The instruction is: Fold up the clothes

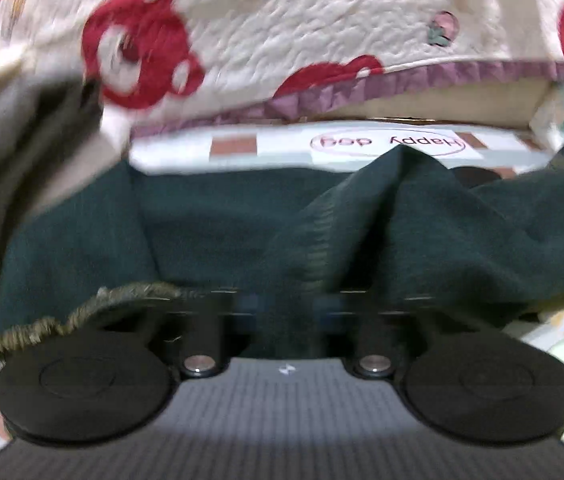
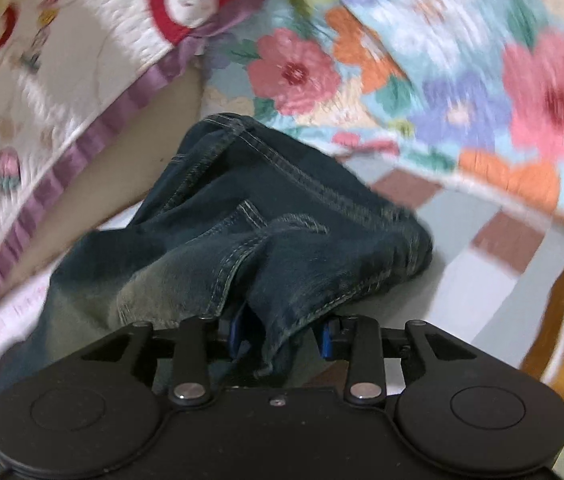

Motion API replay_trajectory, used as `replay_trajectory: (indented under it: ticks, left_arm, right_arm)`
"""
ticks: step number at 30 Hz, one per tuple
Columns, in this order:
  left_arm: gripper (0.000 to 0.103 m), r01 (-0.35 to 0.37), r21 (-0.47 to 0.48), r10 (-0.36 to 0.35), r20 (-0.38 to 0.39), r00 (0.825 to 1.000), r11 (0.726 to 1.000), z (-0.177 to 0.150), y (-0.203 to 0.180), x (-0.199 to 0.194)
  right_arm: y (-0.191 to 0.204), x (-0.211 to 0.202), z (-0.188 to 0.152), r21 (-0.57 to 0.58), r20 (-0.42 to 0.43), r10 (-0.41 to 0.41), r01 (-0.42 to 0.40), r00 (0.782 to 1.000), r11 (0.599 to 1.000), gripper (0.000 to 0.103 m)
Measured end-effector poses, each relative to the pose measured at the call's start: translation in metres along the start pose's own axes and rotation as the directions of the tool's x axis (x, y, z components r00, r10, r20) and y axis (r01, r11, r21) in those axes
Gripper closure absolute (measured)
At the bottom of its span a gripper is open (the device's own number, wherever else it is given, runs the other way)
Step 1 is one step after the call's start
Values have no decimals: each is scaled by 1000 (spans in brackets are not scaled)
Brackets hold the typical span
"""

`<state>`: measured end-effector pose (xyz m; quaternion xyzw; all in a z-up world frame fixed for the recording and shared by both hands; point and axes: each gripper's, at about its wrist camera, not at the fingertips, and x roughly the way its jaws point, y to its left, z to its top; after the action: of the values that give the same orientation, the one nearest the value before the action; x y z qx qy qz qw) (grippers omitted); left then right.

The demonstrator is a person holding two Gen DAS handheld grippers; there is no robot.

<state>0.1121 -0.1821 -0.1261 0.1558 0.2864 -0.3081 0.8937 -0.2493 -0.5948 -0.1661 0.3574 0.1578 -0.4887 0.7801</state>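
Right tool (image 2: 282, 334) straddles a denim fold with its blue pads apart; left tool (image 1: 282, 308) has its tips buried in cloth, so I cannot tell its grip.

With those pads not pressing, the jeans (image 2: 265, 216) could slide out and the fold slump, and the frayed hem (image 1: 77, 312) lying on the left tool could snag. Dark, faded, heavy-seamed, they lie bunched on the bed (image 2: 514, 264) between the bear quilt (image 2: 61, 92) and floral quilt (image 2: 462, 92).
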Motion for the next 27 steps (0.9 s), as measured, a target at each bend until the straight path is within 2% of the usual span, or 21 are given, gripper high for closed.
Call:
replay_trajectory:
  ticks: [2,4,6,8,10,13,15,16,18,21,22,25,27]
  left_arm:
    - [93,-59,42,58,18,998,997,4,-7,-9]
    - [94,-80,20,79,27,996,997,16,-1,-26]
    - [95,-87,-32,89,37,995,996,31,10,-49]
    - [96,-110,-84,115,56,992,990,48,24,-78]
    - [96,-89,-139,100,75,992,986,61,42,-109]
    - [96,-77,-206,97,88,991,975,68,66,-147]
    - [94,-94,-206,105,46,993,974,64,73,-146]
    - [93,-102,-199,104,2,995,975,58,74,-133]
    - [87,-109,-194,92,-95,991,975,44,73,-101]
    - [86,-134,-154,102,-201,974,979,19,62,-55]
    - [86,-165,-110,140,-205,969,980,15,55,-46]
    - [83,-234,19,234,-166,958,972,9,36,-32]
    - [83,-244,24,244,-138,960,970,10,32,-33]
  right_arm:
    - [-4,4,0,22,0,28,-28,1000,999,92]
    - [0,1,5,-8,11,57,-57,998,998,93]
    - [15,-16,22,-120,43,112,-106,993,987,93]
    - [23,-41,48,-143,61,215,-204,975,968,94]
    - [27,-72,74,-181,94,302,-282,949,942,94]
    - [23,-114,93,-254,130,371,-331,919,909,94]
    - [10,-110,92,-278,52,361,-334,931,901,85]
    - [3,-100,85,-299,3,323,-307,946,903,73]
    - [-11,-71,65,-344,-90,200,-219,976,913,71]
    - [-33,-37,31,-276,-187,95,-146,978,950,76]
    - [-38,-32,24,-254,-198,85,-135,977,958,80]
    - [-47,-31,16,-211,-183,103,-141,978,967,82]
    - [-48,-33,21,-220,-188,114,-155,976,963,81]
